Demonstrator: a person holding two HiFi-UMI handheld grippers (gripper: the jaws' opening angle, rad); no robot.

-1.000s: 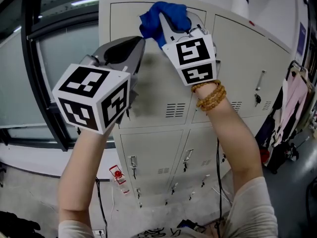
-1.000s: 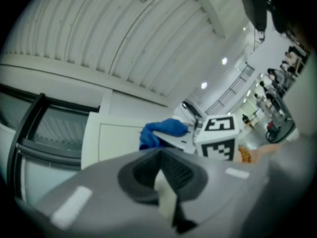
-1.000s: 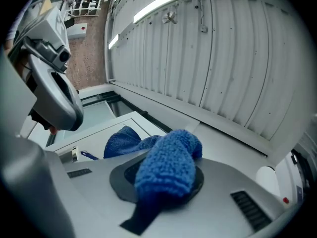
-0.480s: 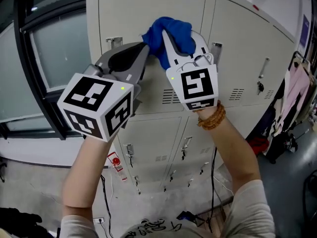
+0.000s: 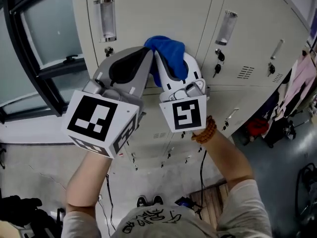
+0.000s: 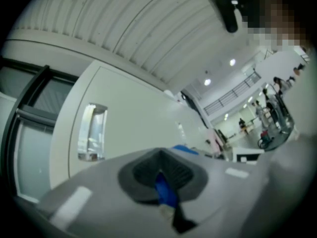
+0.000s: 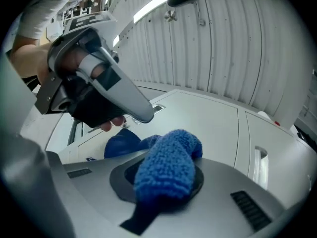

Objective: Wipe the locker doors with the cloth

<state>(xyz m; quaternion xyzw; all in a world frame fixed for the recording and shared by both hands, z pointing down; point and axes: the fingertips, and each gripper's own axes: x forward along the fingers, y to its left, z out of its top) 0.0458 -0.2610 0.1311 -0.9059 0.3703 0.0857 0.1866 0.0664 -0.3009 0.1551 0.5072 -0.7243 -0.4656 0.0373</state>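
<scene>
While clamped in right hand-held gripper [image 5: 174,66], cloth [image 5: 168,44] lengthwise toward locker door [image 5: 148,11]; left hand-held gripper [image 5: 147,54] closed.

A window [image 5: 47,26] in a dark frame [image 5: 27,51] fills the head view from nine to eleven o'clock. Below it, grey concrete floor [image 5: 34,167] runs toward seven, where a black bundle [image 5: 20,209] lies. Near six — a pair of dark shoes [image 5: 142,201] and a wooden board [image 5: 210,202]. At three hang pale pink clothes [image 5: 303,81], with something red [image 5: 256,128] beneath them. Overhead in the right gripper view — a ribbed ceiling [image 7: 237,48] with a strip light [image 7: 148,4] at twelve.
</scene>
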